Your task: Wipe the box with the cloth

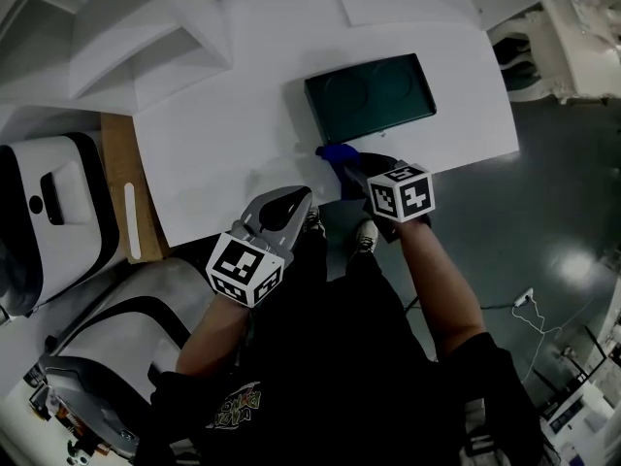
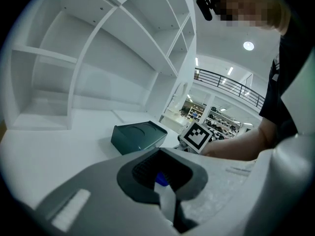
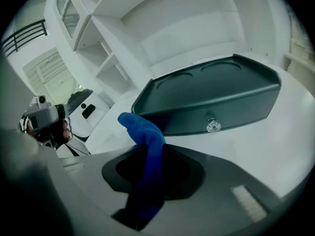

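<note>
The right claw (image 3: 147, 149) pinches the blue cloth (image 3: 142, 127), and the dark box (image 3: 211, 95) sits just ahead of it, so press the cloth flat on top and rub slowly, while the left claw (image 2: 165, 183) is squeezed together on nothing.

The box (image 1: 370, 96) sits on the table (image 1: 223, 144), shelves (image 1: 116, 27) behind; the cloth (image 1: 337, 152), in the right gripper (image 1: 347, 171), lies just before it, with the left gripper (image 1: 291, 204) farther left.
</note>
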Available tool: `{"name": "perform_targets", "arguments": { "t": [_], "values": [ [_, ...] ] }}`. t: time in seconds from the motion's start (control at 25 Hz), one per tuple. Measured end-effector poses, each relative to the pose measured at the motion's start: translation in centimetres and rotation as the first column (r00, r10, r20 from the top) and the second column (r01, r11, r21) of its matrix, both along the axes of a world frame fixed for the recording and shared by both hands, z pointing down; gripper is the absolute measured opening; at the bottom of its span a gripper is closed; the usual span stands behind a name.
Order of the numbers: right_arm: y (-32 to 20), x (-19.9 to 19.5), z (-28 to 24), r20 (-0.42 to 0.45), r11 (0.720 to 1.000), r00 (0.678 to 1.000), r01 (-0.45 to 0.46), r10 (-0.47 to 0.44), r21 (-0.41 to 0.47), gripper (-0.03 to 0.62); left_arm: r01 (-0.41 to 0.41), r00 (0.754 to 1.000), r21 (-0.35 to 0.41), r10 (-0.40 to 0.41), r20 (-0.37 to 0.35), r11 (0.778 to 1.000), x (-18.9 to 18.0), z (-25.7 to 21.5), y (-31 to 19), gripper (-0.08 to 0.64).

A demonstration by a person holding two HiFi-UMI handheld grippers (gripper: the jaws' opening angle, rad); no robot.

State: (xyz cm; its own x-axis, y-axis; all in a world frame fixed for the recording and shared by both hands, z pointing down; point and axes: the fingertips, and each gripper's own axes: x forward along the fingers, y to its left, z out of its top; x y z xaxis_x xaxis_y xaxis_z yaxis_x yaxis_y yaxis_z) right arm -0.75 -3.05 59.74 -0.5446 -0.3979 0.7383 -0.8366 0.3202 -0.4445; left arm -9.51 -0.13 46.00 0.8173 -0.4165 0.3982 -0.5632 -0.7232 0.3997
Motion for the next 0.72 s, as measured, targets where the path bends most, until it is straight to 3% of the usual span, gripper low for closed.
{"name": "perform_targets", "arguments": {
  "t": [0.4, 0.72],
  "values": [
    [-0.3, 0.5, 0.6, -0.029, 0.998, 0.998, -0.059, 0.059, -0.030, 0.118, -0.122, 0.992, -0.005, 0.122, -0.022, 0.993, 0.9, -0.1, 0.3, 0.000],
    [-0.4, 2.0, 0.5, -0.029, 0.998, 0.998, -0.051, 0.049, -0.044, 0.118, -0.147, 0.989, 0.012, 0.148, -0.017, 0.989, 3.0, -1.1, 0.2, 0.000]
  ]
}}
